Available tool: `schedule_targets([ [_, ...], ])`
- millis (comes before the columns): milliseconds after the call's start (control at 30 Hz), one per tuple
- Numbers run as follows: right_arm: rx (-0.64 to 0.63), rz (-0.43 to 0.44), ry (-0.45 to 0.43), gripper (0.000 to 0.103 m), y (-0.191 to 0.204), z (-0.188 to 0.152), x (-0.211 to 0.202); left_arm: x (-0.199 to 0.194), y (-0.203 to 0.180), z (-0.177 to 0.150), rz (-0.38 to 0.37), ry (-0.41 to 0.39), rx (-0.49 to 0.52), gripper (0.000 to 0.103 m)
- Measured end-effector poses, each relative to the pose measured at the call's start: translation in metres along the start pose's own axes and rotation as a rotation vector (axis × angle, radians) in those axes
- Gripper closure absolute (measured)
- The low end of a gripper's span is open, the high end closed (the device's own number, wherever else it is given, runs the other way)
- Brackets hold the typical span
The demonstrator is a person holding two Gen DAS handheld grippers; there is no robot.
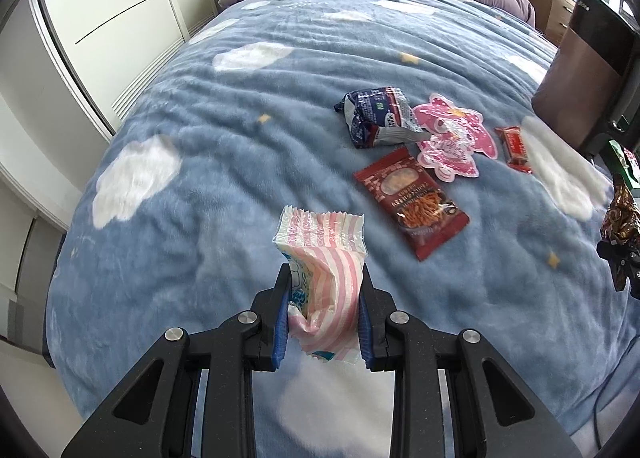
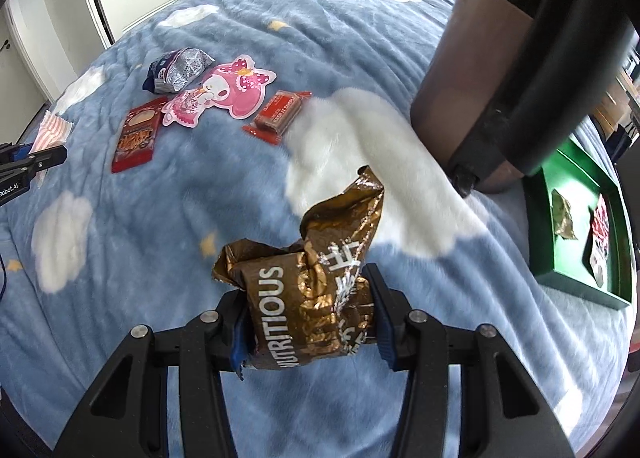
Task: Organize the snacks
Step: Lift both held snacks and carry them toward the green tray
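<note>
Pink-striped wrapper (image 1: 324,258) sits pinched in my left tongs (image 1: 325,282) above the blue cloud blanket (image 1: 200,137). My right tongs (image 2: 308,294) clamp a crumpled gold-brown packet (image 2: 308,298). Four snacks lie on the bed: red noodle packet (image 1: 412,197), navy pouch (image 1: 376,117), pink character pack (image 1: 452,141), small red bar (image 1: 516,149). A green tray (image 2: 568,266) holds two more at right.

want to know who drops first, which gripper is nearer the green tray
Right. The right gripper, shut on the gold packet, hangs close beside the green tray. The left gripper, shut on the pink striped packet, is farther off across the blanket.
</note>
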State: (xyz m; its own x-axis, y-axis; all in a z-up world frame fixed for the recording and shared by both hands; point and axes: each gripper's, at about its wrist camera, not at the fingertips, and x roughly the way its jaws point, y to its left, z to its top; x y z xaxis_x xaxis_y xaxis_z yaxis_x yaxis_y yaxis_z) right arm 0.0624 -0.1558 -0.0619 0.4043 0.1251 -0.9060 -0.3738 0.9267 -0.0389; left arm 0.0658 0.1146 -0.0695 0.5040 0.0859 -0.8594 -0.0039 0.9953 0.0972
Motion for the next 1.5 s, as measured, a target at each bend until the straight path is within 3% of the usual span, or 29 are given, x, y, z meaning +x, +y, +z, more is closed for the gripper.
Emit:
schedule_targets([
  [833,0.156,-0.028,-0.116,0.038,-0.035,-0.072,-0.081,-0.065,-0.036,-0.035,-0.008,-0.078,0.068,0.079],
  [1500,0.311,-0.086,-0.191,0.038,-0.094,-0.126,-0.121,-0.096,-0.151,-0.041,-0.115,-0.092,0.211,0.079],
])
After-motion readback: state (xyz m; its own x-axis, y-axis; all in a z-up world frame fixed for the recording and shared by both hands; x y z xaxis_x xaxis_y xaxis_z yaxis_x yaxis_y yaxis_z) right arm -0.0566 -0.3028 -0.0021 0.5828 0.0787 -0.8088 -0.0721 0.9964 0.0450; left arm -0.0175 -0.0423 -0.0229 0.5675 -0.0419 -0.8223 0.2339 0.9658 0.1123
